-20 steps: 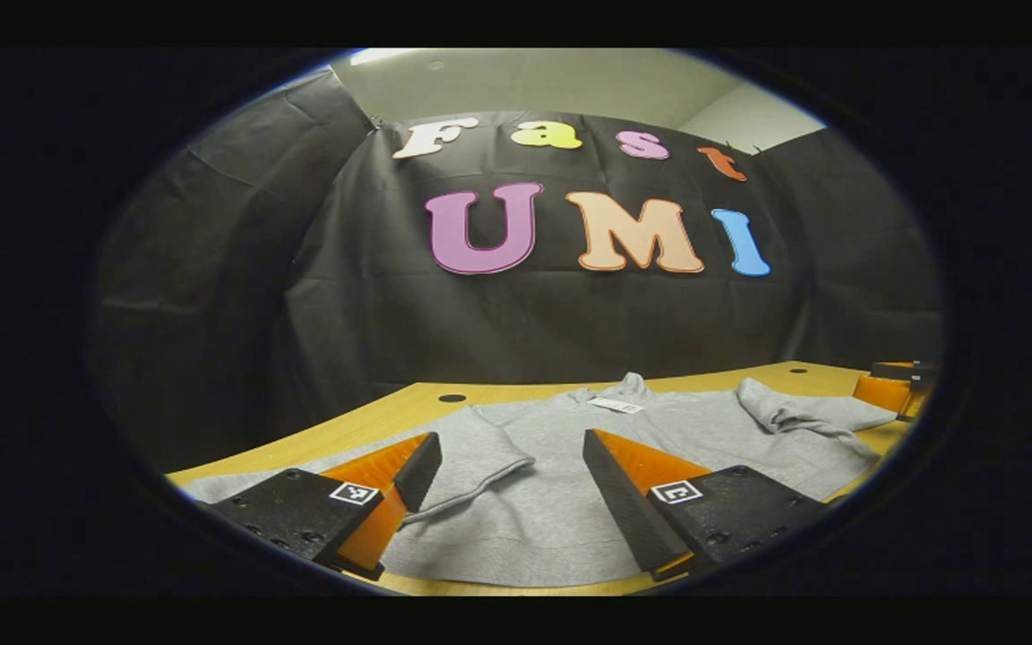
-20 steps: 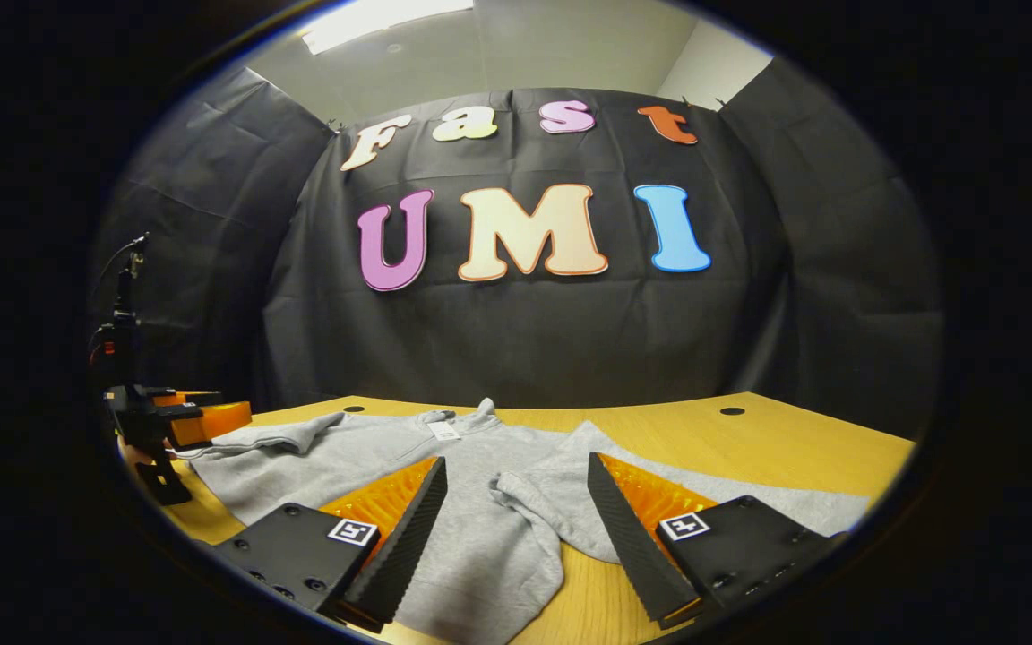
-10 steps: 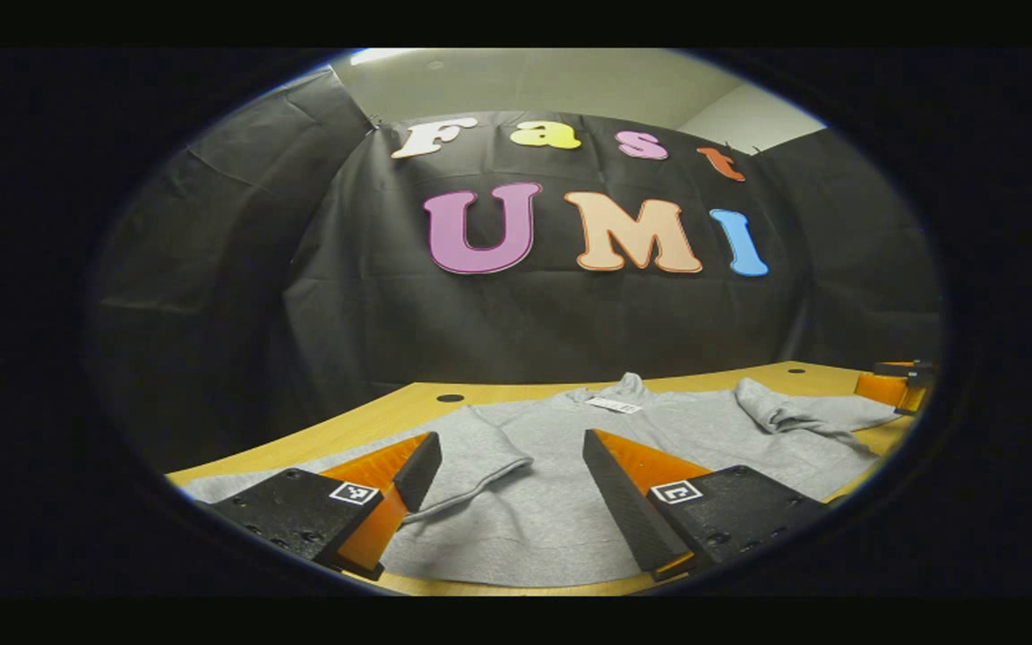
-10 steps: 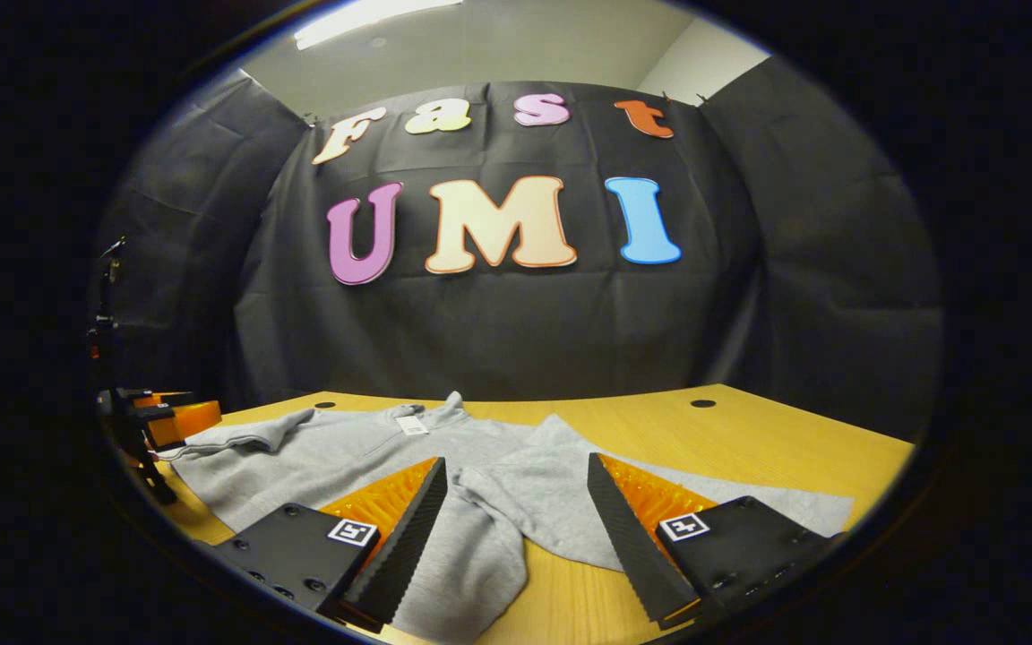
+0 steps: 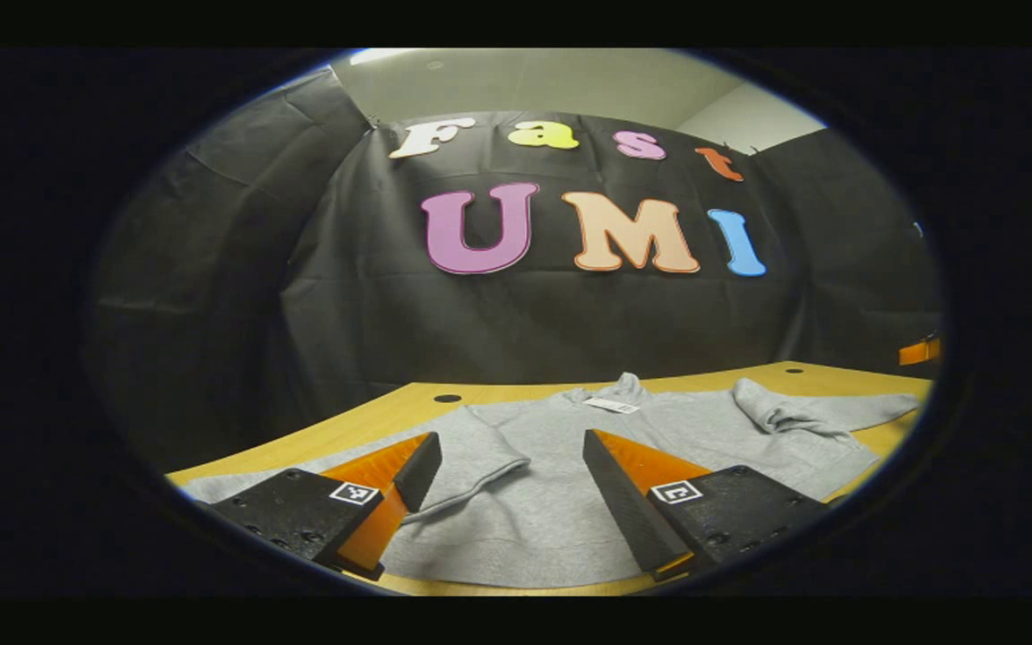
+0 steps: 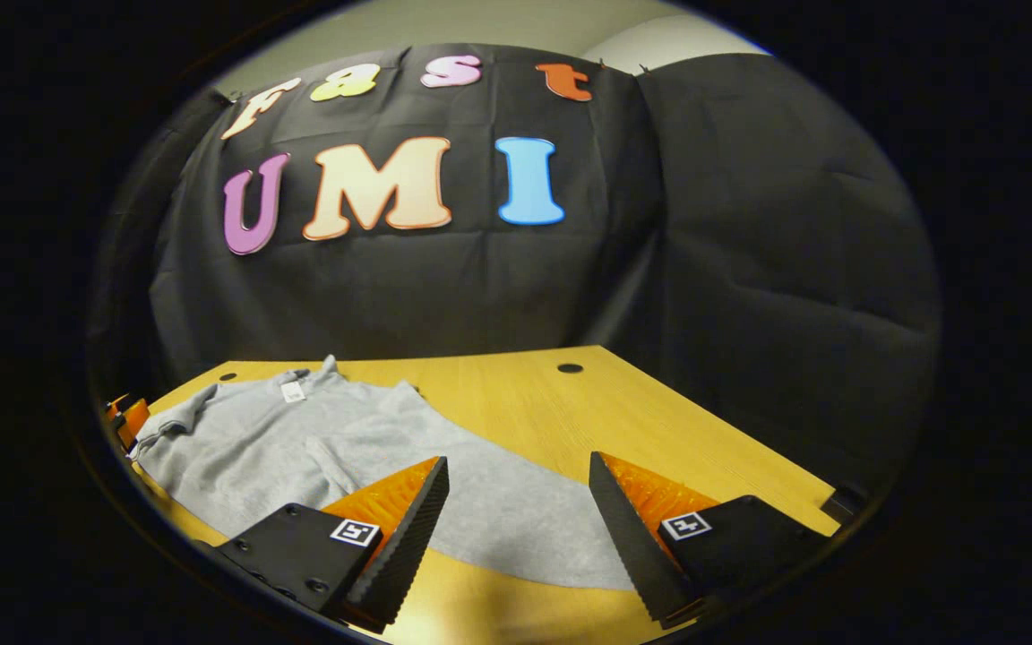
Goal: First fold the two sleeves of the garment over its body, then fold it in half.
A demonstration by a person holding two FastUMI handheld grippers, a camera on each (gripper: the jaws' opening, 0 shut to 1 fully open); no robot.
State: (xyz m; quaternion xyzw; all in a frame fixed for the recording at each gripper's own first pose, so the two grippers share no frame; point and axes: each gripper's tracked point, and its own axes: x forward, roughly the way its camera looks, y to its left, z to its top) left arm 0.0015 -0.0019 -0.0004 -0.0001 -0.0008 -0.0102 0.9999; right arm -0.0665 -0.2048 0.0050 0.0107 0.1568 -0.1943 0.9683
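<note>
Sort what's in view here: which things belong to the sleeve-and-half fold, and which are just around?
Job: grey sweatshirt, its sleeves, left gripper, right gripper, both open.
Around: wooden table, black cloth wall, neck tag.

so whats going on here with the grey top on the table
A person works a handheld gripper in each hand over a grey sweatshirt spread on a wooden table. Both sleeves look folded in over the body. The left gripper hangs open above the near hem, holding nothing. The right gripper is open too, over the sweatshirt's edge and bare table. The fold in half is not yet done.
</note>
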